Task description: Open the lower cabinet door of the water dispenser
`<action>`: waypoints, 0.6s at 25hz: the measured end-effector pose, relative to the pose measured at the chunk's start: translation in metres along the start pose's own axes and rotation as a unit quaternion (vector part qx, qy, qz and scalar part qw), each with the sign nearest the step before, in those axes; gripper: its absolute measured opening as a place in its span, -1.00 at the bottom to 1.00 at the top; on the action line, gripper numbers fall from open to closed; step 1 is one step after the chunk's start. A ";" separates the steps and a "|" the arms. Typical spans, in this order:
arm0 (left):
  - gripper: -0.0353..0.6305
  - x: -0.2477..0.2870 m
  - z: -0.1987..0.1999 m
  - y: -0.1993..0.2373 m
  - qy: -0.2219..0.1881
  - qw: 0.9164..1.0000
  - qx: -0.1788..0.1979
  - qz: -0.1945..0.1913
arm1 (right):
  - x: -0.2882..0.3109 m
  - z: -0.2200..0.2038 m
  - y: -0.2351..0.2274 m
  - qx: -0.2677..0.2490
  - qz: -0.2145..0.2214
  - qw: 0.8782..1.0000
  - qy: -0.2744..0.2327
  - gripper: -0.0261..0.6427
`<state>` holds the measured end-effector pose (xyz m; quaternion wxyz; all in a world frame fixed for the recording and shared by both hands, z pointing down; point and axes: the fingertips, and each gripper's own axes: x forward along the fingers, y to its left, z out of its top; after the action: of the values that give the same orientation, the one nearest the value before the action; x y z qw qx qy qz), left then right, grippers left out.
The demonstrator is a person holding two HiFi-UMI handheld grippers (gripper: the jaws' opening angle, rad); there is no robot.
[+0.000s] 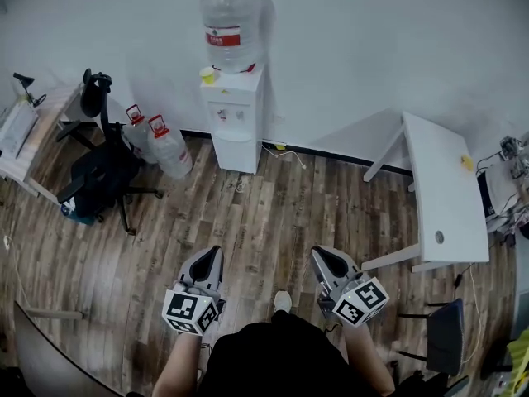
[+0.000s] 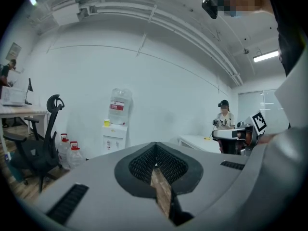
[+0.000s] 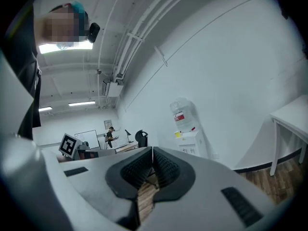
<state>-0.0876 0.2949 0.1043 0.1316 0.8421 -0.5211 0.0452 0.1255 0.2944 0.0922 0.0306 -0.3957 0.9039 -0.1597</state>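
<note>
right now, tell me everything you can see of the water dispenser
The water dispenser is a white, plastic-looking unit standing upright on the wood floor, back against the white wall. A large clear bottle with a red label sits inverted on top, beside a small yellow item. A tap panel fills the upper front; the lower cabinet door below looks shut. A cord lies at its right side.
</note>
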 end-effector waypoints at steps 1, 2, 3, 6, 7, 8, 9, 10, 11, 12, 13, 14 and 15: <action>-0.85 0.008 0.003 -0.001 0.000 1.000 0.000 0.003 | 0.004 0.004 -0.008 -0.001 0.004 1.000 0.001 -0.85; -0.85 0.015 0.005 -0.003 0.000 1.000 0.001 0.005 | 0.007 0.008 -0.016 -0.002 0.007 1.000 0.001 -0.85; -0.85 0.022 0.007 -0.004 0.001 1.000 0.001 0.008 | 0.010 0.011 -0.024 -0.002 0.011 1.000 0.001 -0.85; -0.85 0.044 0.009 -0.009 0.005 1.000 0.004 0.013 | 0.017 0.018 -0.048 -0.001 0.018 1.000 0.001 -0.85; -0.85 0.052 0.010 -0.011 0.006 1.000 0.004 0.014 | 0.019 0.020 -0.055 0.000 0.021 1.000 0.002 -0.85; -0.85 0.059 0.012 -0.013 0.006 1.000 0.005 0.016 | 0.021 0.021 -0.063 0.000 0.023 1.000 0.003 -0.85; -0.85 0.066 0.014 -0.015 0.005 1.000 0.005 0.018 | 0.021 0.023 -0.070 0.001 0.025 1.000 0.004 -0.85; -0.85 0.073 0.015 -0.018 0.004 1.000 0.006 0.019 | 0.022 0.024 -0.078 0.002 0.026 1.000 0.005 -0.85; -0.85 0.080 0.017 -0.020 0.004 1.000 0.007 0.020 | 0.022 0.025 -0.086 0.003 0.027 1.000 0.005 -0.85; -0.85 0.088 0.018 -0.023 0.004 1.000 0.008 0.021 | 0.022 0.027 -0.094 0.005 0.028 1.000 0.005 -0.85; -0.85 0.094 0.018 -0.026 0.004 1.000 0.008 0.023 | 0.021 0.028 -0.101 0.006 0.028 1.000 0.005 -0.85; -0.85 0.101 0.018 -0.029 0.005 1.000 0.008 0.023 | 0.021 0.029 -0.109 0.007 0.028 1.000 0.005 -0.85; -0.85 0.107 0.018 -0.033 0.007 1.000 0.007 0.024 | 0.020 0.030 -0.116 0.009 0.029 1.000 0.004 -0.85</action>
<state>-0.0110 0.2115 0.1036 0.1288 0.8299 -0.5398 0.0579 0.1988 0.1980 0.1016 0.0349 -0.3684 0.9136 -0.1685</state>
